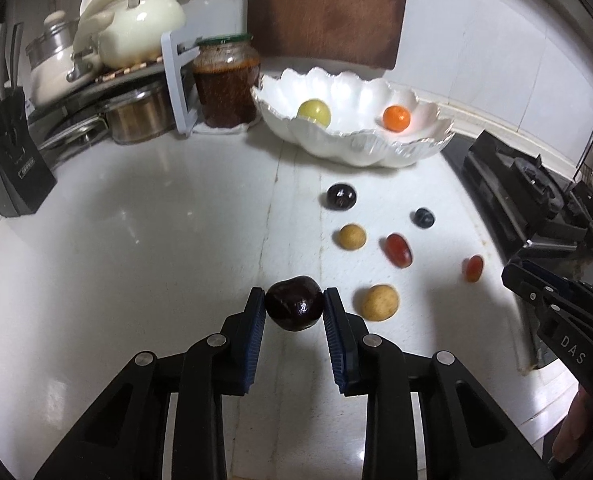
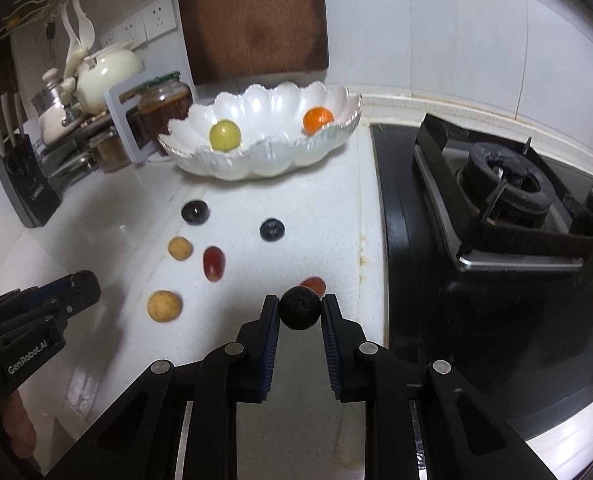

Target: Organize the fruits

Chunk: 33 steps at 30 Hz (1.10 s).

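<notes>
My left gripper (image 1: 294,304) is shut on a dark red cherry (image 1: 294,309) above the white counter. My right gripper (image 2: 299,308) is shut on a dark round fruit (image 2: 299,309). The white scalloped bowl (image 1: 376,148) at the back holds a green grape (image 1: 314,113) and a small orange fruit (image 1: 396,118); it also shows in the right wrist view (image 2: 256,160). Loose on the counter lie a dark cherry (image 1: 341,197), a blueberry (image 1: 423,218), two tan longans (image 1: 352,236) (image 1: 380,302) and two red grapes (image 1: 398,250) (image 1: 472,268).
A gas stove (image 2: 504,208) takes up the right side. A jar of sauce (image 1: 226,80), a pot rack (image 1: 108,92) and a knife block (image 1: 8,152) stand at the back left. A wooden board (image 1: 328,12) leans on the tiled wall.
</notes>
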Each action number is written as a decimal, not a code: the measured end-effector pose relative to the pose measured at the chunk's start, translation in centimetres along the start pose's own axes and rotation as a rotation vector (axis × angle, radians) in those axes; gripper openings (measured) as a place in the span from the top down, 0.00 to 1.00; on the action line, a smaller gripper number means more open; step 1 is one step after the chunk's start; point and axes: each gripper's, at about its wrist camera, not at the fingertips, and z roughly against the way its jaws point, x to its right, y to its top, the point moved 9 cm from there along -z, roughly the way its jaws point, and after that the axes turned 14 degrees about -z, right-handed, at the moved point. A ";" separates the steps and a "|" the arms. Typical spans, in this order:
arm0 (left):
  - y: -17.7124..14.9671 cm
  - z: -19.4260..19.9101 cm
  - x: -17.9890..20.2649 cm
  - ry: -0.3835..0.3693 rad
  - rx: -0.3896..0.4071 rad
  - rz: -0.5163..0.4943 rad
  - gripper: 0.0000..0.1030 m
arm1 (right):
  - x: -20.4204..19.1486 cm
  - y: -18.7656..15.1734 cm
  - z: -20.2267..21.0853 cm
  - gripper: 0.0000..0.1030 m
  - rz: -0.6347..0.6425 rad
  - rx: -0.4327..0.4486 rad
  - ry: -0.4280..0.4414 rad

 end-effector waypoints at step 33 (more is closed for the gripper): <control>9.4 6.9 0.3 0.013 0.252 -0.030 0.71 | -3.1 8.3 6.1 0.78 0.021 0.203 0.104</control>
